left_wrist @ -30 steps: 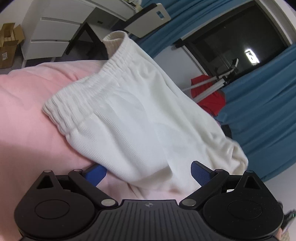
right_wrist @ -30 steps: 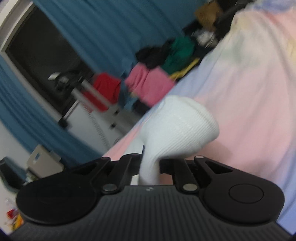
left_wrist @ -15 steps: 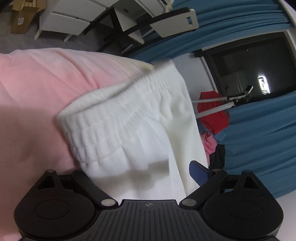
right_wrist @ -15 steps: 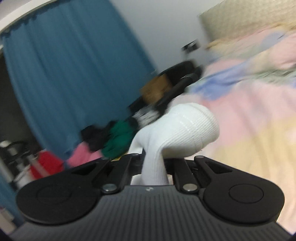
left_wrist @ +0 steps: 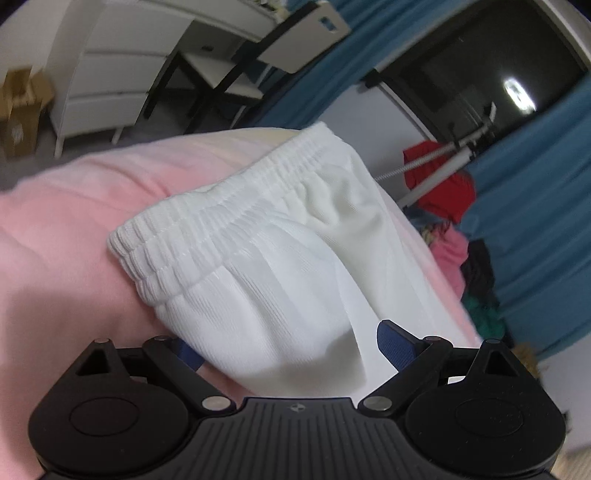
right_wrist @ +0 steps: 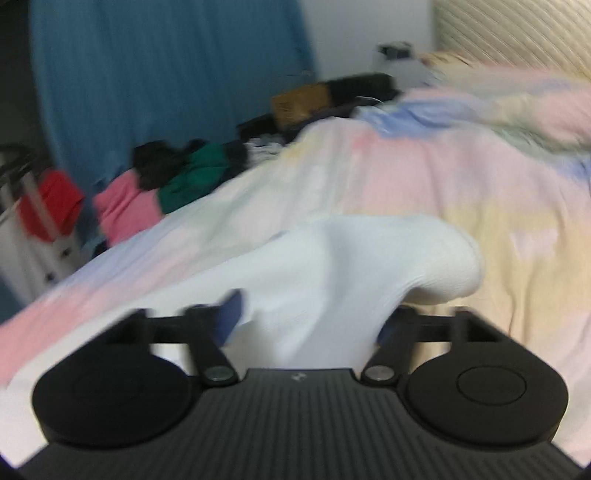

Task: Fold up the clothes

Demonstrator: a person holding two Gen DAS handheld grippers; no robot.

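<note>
Right claw [right_wrist: 306,321] just opened; white shorts [right_wrist: 332,266] between, blurred.

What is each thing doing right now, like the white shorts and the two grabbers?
White shorts: folded over on the bed, waistband doubled.
Left gripper: open, shorts between its fingers.
Right gripper: jaws just opened, cloth loose between them.
Bedcover: spread under the shorts.

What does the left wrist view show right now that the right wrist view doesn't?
Left only: the shorts' elastic waistband, a white drawer unit, a chair and a dark window.
Right only: the pastel bedspread running up to a headboard, and a green garment.
Both: the white shorts lying between open fingers, blue curtains and red clothing.
</note>
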